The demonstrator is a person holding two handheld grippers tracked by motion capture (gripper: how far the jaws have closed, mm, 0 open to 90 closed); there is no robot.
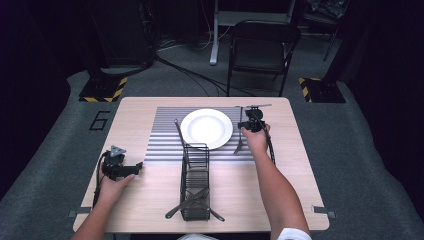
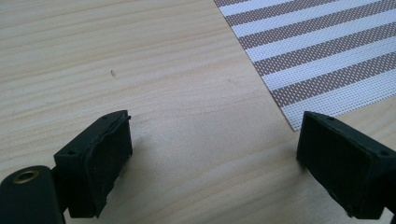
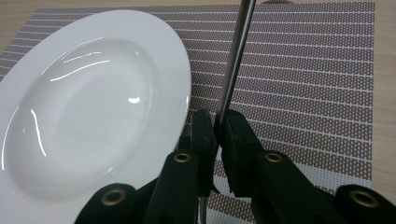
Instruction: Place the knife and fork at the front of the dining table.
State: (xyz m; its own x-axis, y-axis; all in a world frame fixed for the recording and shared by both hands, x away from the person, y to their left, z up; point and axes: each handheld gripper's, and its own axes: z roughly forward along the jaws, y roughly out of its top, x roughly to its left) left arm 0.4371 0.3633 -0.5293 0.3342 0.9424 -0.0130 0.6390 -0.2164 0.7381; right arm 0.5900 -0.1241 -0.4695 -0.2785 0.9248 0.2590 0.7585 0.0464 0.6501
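Right gripper view: right gripper (image 3: pixel 217 133) jaws clamped on utensil handle (image 3: pixel 235 60) beside plate (image 3: pixel 93 107); thin, stiff, slick metal — likely pivots. Left gripper (image 2: pixel 212 158) wide open, empty.

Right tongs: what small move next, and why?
Probably lower and open. The right tongs are shut on a slim metal utensil handle over the striped placemat, just right of the white round plate, where it seems meant to lie.
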